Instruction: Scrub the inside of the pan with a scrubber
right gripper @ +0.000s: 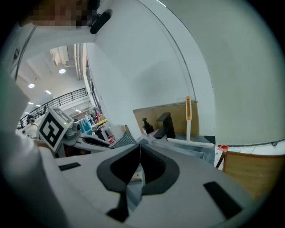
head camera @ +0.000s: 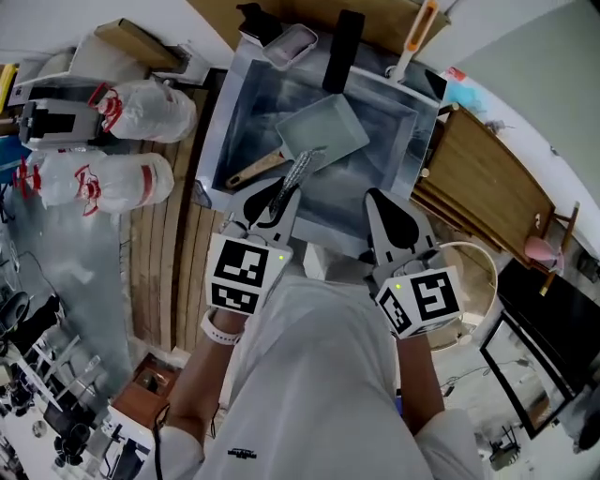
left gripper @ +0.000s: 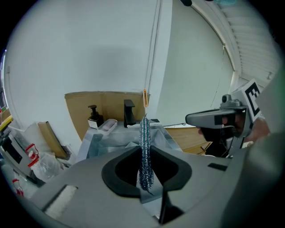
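Note:
A grey rectangular pan (head camera: pixel 323 131) with a wooden handle (head camera: pixel 255 171) lies inside the steel sink (head camera: pixel 234 103). My left gripper (head camera: pixel 277 199) hovers over the sink's near edge, shut on a thin silvery mesh scrubber (head camera: pixel 300 172) whose tip reaches toward the pan's near rim. In the left gripper view the scrubber (left gripper: pixel 144 151) stands upright between the jaws. My right gripper (head camera: pixel 377 199) is beside it, to the right, over the sink's front rim. In the right gripper view it (right gripper: pixel 139 153) is shut, with nothing held.
A black faucet (head camera: pixel 343 47), a soap dish (head camera: pixel 291 45), a pump bottle (head camera: pixel 253 14) and an orange-handled squeegee (head camera: pixel 412 42) line the sink's back. Wooden boards (head camera: pixel 487 178) stand to the right, tied white bags (head camera: pixel 141 108) to the left, a round basket (head camera: pixel 473 267) near right.

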Motion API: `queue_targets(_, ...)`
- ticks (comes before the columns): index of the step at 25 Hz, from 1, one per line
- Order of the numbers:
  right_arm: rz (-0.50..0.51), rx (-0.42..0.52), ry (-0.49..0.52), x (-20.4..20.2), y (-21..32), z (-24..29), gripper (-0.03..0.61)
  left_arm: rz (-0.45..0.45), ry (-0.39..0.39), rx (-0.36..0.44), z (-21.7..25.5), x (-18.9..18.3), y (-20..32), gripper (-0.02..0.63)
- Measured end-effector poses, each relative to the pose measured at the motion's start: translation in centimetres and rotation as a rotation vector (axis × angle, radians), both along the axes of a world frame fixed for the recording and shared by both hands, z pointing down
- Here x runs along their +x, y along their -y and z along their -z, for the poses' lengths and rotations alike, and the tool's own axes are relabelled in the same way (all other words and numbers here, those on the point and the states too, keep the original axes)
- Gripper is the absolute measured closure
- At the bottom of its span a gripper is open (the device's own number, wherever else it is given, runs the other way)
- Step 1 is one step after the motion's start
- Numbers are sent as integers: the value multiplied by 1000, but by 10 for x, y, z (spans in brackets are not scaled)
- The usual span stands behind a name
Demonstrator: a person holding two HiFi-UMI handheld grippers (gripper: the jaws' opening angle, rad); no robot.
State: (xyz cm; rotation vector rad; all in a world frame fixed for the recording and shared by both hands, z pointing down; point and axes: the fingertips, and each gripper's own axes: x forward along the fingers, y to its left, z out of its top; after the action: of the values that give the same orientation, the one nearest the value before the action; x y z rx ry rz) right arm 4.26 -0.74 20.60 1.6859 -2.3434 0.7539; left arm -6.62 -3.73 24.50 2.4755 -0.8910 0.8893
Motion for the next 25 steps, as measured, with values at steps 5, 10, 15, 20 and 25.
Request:
queue_targets(5,-25,-36,11,5,23,-25,572,-34,27,-83,-53,9,27,549)
queue_targets(10,-44,-67,23,8,46,-53,572,-88,74,-119,-100,19,59,549)
queue_targets(15,-76,-101,48,10,59,-86,572,-151,138,-104,-138,28,88,549)
queue_targets(20,-112,-137,65,15,60,-117,572,-191,169,-104,-174,39,111,549)
queue_targets(25,-104,-151,28,17,67,-143,572,-204,189,-100,-206,49,130,549)
